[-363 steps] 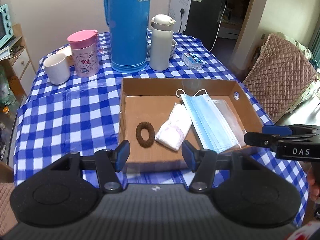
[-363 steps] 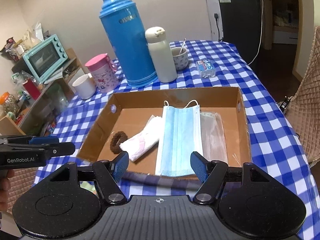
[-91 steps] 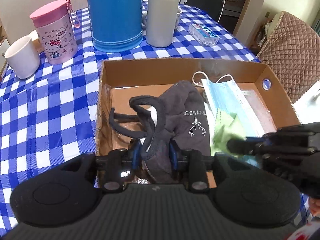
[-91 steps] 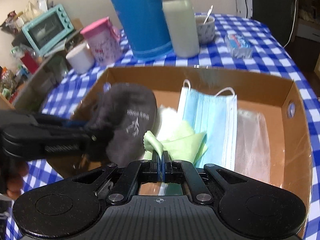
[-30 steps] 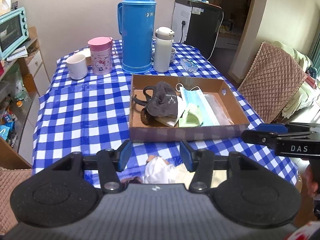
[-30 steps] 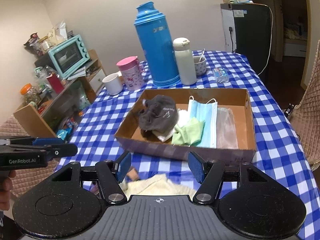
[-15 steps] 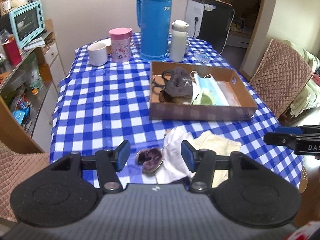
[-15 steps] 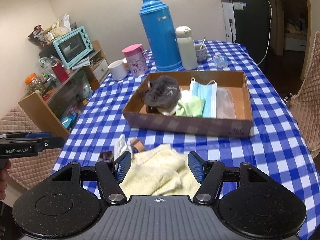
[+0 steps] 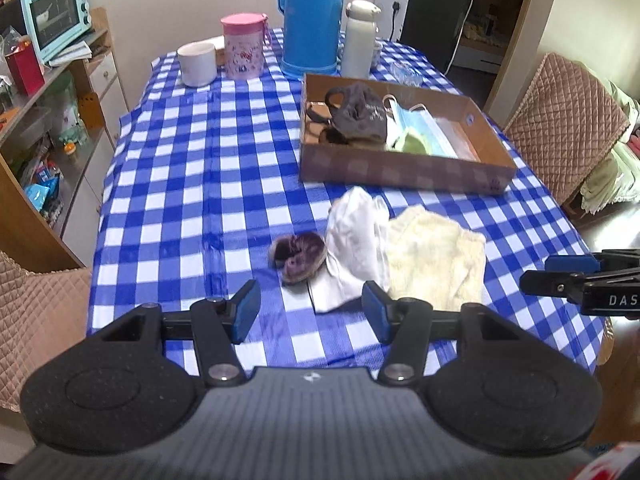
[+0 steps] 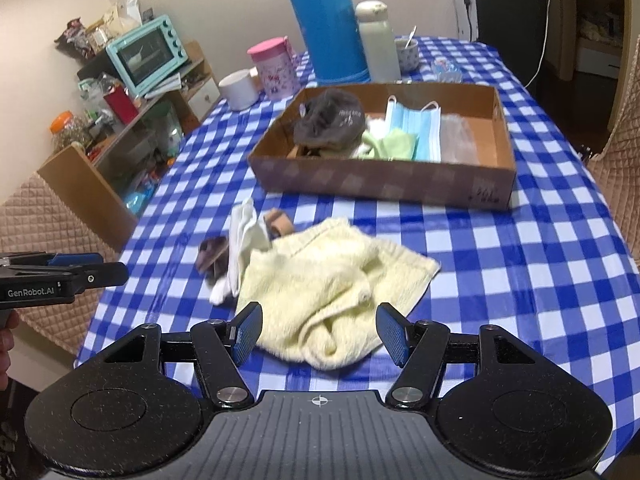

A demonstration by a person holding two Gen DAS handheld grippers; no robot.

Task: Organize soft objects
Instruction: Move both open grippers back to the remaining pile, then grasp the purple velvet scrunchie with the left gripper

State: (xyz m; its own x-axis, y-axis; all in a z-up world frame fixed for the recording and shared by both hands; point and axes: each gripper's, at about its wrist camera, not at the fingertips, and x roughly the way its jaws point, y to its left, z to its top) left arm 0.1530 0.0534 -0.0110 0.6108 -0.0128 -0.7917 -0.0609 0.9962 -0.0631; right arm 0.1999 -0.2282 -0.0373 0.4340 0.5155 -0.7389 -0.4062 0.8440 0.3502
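Note:
A cardboard tray [image 9: 400, 168] [image 10: 380, 184] holds a dark grey cap [image 9: 360, 114] [image 10: 330, 120], a blue face mask [image 9: 428, 128] [image 10: 416, 128], a green cloth [image 10: 394, 144] and a clear bag [image 10: 460, 136]. In front of it on the checked tablecloth lie a pale yellow towel [image 9: 434, 256] [image 10: 332, 288], a white cloth [image 9: 356, 240] [image 10: 242, 240], a purple furry item [image 9: 298, 256] [image 10: 212, 256] and a tan band [image 10: 278, 222]. My left gripper [image 9: 310, 312] is open and empty, just short of the purple item and white cloth. My right gripper [image 10: 320, 332] is open and empty over the towel's near edge.
A blue thermos [image 9: 312, 20], a white flask [image 9: 358, 40], a pink cup [image 9: 242, 46] and a white mug [image 9: 196, 64] stand at the far end. A shelf with a teal oven [image 10: 146, 54] is at the left. Quilted chairs [image 9: 560, 128] stand on the right.
Both grippers have moved closer and lower towards the cloths on the table. Both stay open and empty.

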